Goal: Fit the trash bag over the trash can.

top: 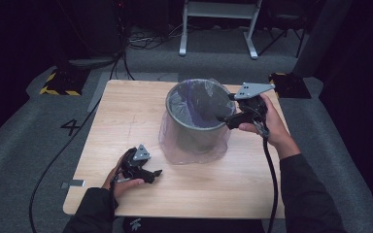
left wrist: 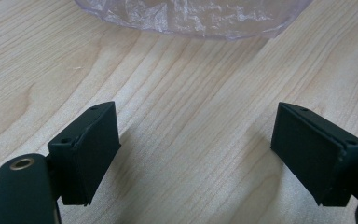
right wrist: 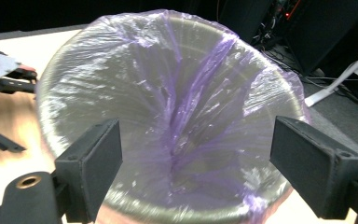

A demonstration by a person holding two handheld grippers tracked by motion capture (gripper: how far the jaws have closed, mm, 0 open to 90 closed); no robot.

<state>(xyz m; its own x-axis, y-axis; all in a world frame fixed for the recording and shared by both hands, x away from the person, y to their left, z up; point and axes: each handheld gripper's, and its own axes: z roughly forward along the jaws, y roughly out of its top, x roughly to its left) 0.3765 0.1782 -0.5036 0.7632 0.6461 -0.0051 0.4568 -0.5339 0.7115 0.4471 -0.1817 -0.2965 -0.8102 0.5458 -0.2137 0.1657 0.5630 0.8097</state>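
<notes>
— With the bin (top: 197, 127) standing upright mid-counter (top: 126, 121), why hovering the right tongs (top: 228, 118) at its rim?
— Probably lining up on the purple liner (right wrist: 186, 116) draped over the rim; tongs spread wide, pinching nothing.
— And the left tongs (top: 151, 175)?
— Resting near the counter's front edge, spread too, gripping nothing, apart from the liner's skirt (left wrist: 191, 18).
— Counting?
— One bin, one liner, two tongs.

A grey bin (top: 196, 119) lined with a clear purple-tinted bag (top: 194, 145) stands on the wooden table (top: 126, 111). The right gripper (top: 222, 118) is at the bin's rim. The left gripper (top: 156, 174) rests on the table, well apart from the bin.
</notes>
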